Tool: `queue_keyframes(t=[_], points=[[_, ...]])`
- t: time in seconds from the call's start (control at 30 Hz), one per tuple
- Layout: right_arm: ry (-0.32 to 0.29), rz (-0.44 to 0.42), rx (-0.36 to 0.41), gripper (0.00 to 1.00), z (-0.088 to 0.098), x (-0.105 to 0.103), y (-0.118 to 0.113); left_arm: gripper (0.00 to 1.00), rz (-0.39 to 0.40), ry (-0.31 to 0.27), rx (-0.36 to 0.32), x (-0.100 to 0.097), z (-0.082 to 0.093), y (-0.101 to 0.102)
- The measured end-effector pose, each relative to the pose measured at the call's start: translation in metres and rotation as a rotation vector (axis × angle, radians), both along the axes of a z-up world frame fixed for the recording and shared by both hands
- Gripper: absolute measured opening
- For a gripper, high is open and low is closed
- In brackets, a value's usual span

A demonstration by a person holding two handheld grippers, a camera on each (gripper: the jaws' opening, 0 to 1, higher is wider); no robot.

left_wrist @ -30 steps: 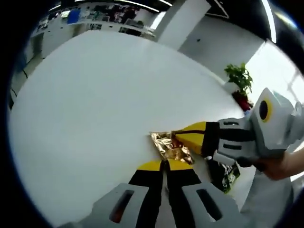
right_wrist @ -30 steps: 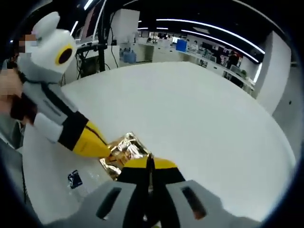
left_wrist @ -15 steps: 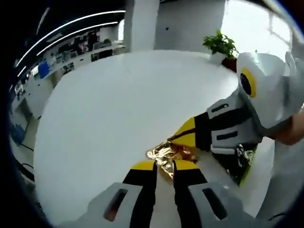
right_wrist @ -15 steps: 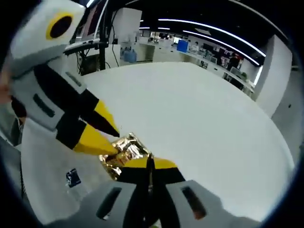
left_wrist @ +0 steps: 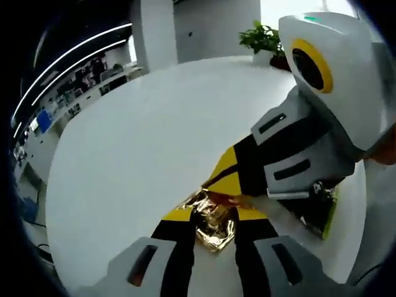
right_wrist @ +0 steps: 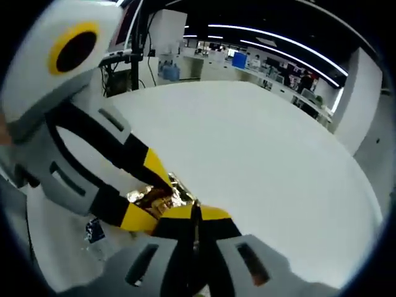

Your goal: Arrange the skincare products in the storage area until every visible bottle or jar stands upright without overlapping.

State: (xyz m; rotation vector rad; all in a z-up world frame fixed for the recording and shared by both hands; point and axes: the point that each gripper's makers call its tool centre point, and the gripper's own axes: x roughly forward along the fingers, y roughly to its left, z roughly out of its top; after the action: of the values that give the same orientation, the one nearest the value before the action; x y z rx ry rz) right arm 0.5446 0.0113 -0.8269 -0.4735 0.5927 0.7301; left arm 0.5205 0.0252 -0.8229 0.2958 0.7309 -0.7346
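White table (left_wrist: 124, 142) — gold foil packet (left_wrist: 213, 223) between spread left gripper (left_wrist: 213, 218) fingers.

Crumpled gold foil packet (left_wrist: 213, 219), on white table (left_wrist: 136, 142)

In the left gripper view, the right tool (left_wrist: 218, 185) covers the far part of the crumpled gold foil packet (left_wrist: 213, 226), and the dark green packet (left_wrist: 318, 207) behind it is mostly hidden, its print too blurred to read. In the right gripper view, the left tool (right_wrist: 148, 195) overlaps the foil, and a small dark item (right_wrist: 94, 230) on the desk (right_wrist: 260, 154) is too small to identify.
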Motion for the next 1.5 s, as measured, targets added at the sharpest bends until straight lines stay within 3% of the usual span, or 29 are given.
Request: queue_keyframes(t=[0.5, 1.13, 1.5], points=[[-0.053, 0.016, -0.005, 0.15, 0.013, 0.006, -0.001, 0.21, -0.011, 0.008, 0.011, -0.001, 0.0, -0.001], [-0.056, -0.007, 0.017, 0.16, 0.029, 0.002, -0.014, 0.23, -0.007, 0.026, 0.031, 0.0, 0.001, 0.0], [-0.068, 0.011, 0.038, 0.23, 0.044, -0.009, -0.016, 0.28, 0.015, 0.02, 0.043, -0.006, 0.009, 0.004]])
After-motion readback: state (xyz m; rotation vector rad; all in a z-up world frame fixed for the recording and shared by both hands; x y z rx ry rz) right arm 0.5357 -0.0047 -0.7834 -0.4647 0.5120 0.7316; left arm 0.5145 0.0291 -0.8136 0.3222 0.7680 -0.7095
